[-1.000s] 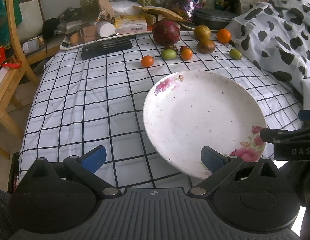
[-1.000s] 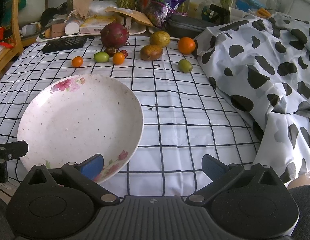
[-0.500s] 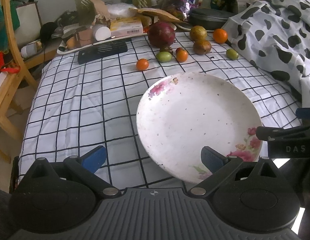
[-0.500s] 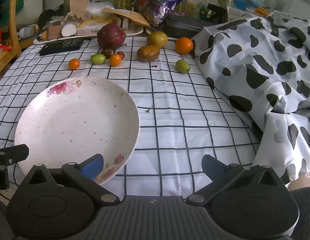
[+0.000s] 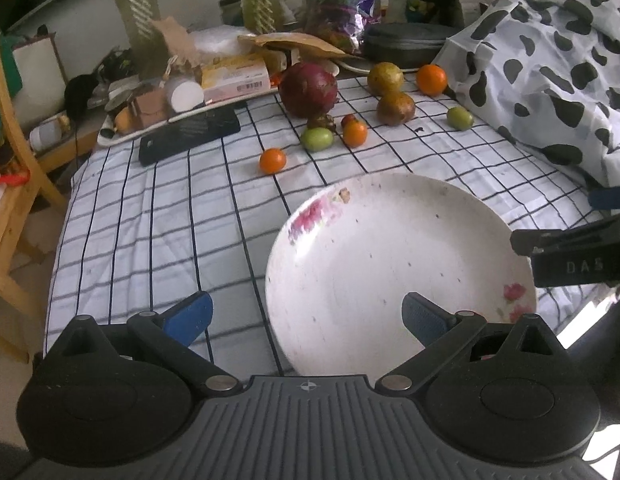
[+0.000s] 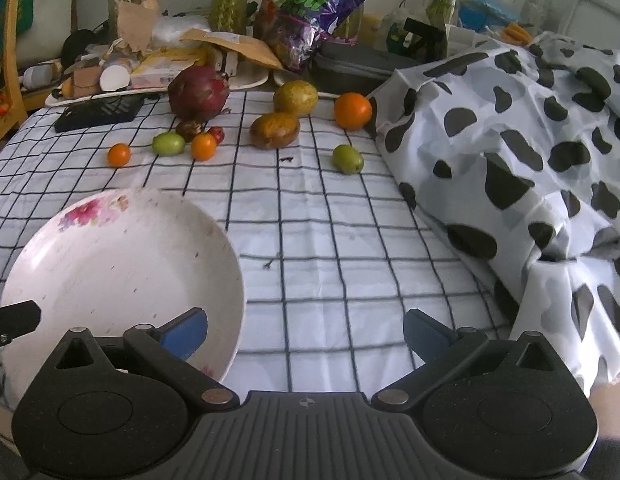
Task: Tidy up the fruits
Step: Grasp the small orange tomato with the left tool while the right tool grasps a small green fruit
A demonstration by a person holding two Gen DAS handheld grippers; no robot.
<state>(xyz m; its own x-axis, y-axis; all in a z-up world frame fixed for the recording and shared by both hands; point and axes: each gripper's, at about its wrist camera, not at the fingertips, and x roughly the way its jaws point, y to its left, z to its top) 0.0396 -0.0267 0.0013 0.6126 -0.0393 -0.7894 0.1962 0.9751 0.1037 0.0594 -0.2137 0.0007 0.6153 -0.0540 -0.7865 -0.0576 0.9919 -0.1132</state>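
A white plate with pink flowers lies on the checked cloth, with no fruit in it. My left gripper is open, its right finger over the plate's near rim. My right gripper is open too, its left finger above the plate's right rim. Fruits lie at the far end of the cloth: a big dark red fruit, an orange, two yellow-brown fruits, small green fruits and small orange ones.
A cow-print cloth is heaped along the right side. Boxes, bags, a tray and a black phone crowd the far edge. A wooden chair stands to the left of the table. Bare checked cloth lies between plate and fruits.
Both grippers have edged forward, so the fruits sit lower and larger in both views. Both stay open, and the plate stays on the cloth between them.
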